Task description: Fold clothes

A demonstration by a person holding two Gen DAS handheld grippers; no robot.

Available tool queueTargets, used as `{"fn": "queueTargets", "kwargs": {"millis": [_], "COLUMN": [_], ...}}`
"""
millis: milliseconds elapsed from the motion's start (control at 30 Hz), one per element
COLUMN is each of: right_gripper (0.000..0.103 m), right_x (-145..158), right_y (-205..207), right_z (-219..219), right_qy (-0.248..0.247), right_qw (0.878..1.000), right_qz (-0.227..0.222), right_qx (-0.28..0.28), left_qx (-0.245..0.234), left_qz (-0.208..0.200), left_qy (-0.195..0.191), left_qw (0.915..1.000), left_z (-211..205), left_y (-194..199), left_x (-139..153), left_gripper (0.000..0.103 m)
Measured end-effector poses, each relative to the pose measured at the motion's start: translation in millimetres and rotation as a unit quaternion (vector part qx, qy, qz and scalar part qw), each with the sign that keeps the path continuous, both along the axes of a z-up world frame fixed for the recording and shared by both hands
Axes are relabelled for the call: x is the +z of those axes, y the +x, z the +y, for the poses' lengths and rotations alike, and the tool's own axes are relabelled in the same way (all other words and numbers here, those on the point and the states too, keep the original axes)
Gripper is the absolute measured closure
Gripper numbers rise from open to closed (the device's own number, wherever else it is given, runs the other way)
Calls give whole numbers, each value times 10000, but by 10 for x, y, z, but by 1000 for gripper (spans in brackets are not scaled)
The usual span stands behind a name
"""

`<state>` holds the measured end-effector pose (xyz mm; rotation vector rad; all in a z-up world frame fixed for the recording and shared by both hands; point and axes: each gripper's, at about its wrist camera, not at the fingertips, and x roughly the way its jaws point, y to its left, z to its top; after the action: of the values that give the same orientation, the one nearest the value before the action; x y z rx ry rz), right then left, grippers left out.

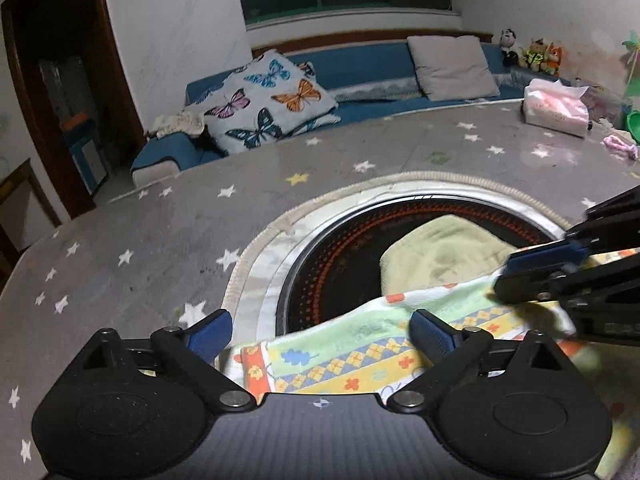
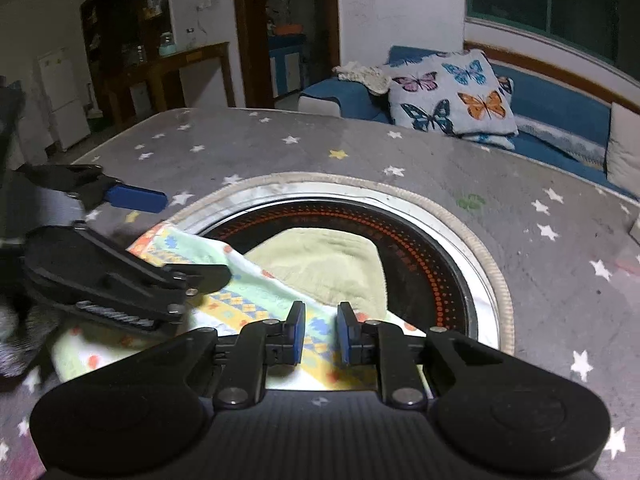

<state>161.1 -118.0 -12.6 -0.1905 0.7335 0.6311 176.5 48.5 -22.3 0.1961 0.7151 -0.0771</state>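
Note:
A patterned towel (image 1: 360, 356) in green, yellow and orange lies at the near edge of the table, over the rim of a round black cooktop (image 1: 340, 264). A plain pale green cloth (image 1: 436, 256) lies on the cooktop behind it. My left gripper (image 1: 320, 332) is open wide, its blue pads just above the towel's left part. My right gripper (image 2: 319, 334) hovers over the towel's right part (image 2: 256, 300), jaws partly open with a narrow gap, nothing between them. The right gripper shows in the left wrist view (image 1: 552, 268); the left shows in the right wrist view (image 2: 120, 240).
The table has a grey star-print cover (image 1: 160, 240). A tissue pack (image 1: 556, 110) and small pink and green items (image 1: 624, 140) sit at its far right. Behind is a blue sofa (image 1: 372, 64) with a butterfly cushion (image 1: 264, 100) and a grey cushion (image 1: 452, 66).

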Motion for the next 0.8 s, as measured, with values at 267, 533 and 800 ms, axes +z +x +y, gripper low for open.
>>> {"fn": "queueTargets", "kwargs": {"millis": [267, 533, 800], "right_gripper": [73, 73, 73], "right_x": [61, 64, -10], "right_y": [-482, -885, -1124], "right_z": [87, 92, -46], "right_qy": [-280, -424, -179], "right_qw": [9970, 9938, 9963], "right_qz": [-289, -533, -519], "right_qx": [663, 882, 668], "left_qx": [66, 164, 291], "left_qz": [-106, -444, -744], "left_qy": [104, 271, 584], "left_qw": [9999, 9985, 9951], "left_z": [-29, -24, -35], "left_y": [-69, -385, -862], "left_x": [2, 64, -26], "left_gripper": [2, 0, 0]}}
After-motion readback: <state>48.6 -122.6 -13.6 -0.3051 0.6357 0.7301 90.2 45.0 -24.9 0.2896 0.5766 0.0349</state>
